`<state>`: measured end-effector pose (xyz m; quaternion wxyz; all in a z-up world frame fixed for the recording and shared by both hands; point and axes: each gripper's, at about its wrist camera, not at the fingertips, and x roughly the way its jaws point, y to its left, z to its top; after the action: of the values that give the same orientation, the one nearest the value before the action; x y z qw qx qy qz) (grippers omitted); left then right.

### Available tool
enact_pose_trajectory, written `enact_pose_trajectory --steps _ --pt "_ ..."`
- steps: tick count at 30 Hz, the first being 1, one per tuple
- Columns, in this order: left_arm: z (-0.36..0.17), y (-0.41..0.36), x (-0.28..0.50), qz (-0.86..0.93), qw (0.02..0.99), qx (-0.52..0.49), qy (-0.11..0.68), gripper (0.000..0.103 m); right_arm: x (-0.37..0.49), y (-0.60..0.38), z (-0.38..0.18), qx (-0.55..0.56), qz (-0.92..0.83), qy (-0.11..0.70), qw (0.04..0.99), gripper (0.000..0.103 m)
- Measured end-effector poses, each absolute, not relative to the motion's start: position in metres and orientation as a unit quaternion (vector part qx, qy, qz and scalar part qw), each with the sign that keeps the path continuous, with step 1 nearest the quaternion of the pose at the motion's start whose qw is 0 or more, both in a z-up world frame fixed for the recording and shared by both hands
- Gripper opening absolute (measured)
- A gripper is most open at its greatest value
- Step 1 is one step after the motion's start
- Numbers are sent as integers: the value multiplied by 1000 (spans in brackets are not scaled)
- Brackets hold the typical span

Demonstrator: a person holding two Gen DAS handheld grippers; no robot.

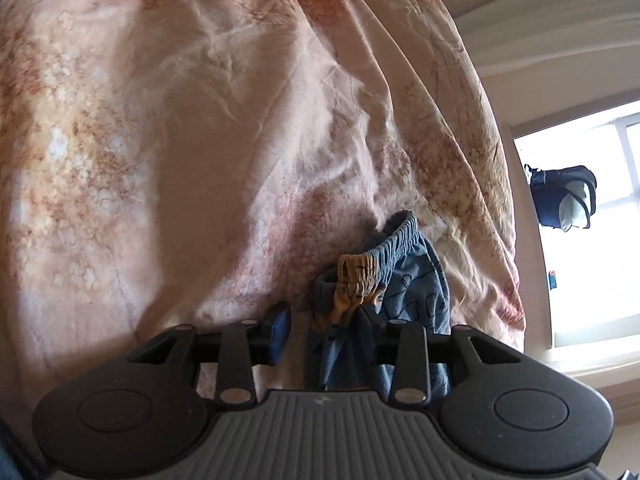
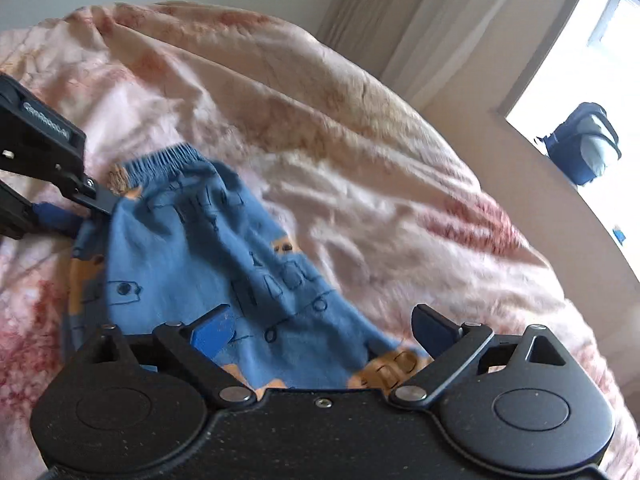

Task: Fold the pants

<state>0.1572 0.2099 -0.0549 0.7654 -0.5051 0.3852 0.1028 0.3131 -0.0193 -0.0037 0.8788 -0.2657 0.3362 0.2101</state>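
— Where are the blue printed pants [image 2: 192, 248]?
— On the bedspread [image 2: 360, 152]; left hand-held gripper [image 1: 328, 332] angled down, cloth between parted jaws.
— The right hand-held gripper [image 2: 324, 328]?
— Spread wide, tilted over them. Lettering unreadable.

A bed sheet [image 2: 340, 128] in pale pink with rust-red and tan mottling lies rumpled in long folds. Beyond the sheet's far edge hangs a light curtain [image 2: 404, 20]. Right of the sheet a bright window [image 1: 592, 216] shows, with a dark blue backpack [image 2: 582, 144] against its glare.
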Motion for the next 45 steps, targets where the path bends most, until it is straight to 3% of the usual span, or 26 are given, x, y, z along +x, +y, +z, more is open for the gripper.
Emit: enact_pose_trajectory --steps 4,8,16,21,24,31,39,45 --pt "-57 210 161 103 761 -514 382 47 340 -15 -18 -243 205 326 890 96" --pt "-58 204 165 109 770 -500 381 48 382 -14 -37 -259 166 344 887 102" --pt "-57 206 163 101 769 -508 373 58 371 -37 -12 -188 189 333 905 97" --pt "-57 206 162 97 771 -507 372 60 381 -12 -41 -269 173 344 883 102" --pt "-57 206 163 98 771 -508 372 60 390 -22 -32 -200 143 357 901 100" --pt "-53 201 163 97 781 -490 375 62 320 -22 -5 -233 187 320 899 98" --pt "-63 213 152 98 751 -556 344 61 272 -33 -12 -186 210 334 900 98" --pt "-69 210 158 103 752 -547 352 60 271 -33 -29 -177 205 364 891 102"
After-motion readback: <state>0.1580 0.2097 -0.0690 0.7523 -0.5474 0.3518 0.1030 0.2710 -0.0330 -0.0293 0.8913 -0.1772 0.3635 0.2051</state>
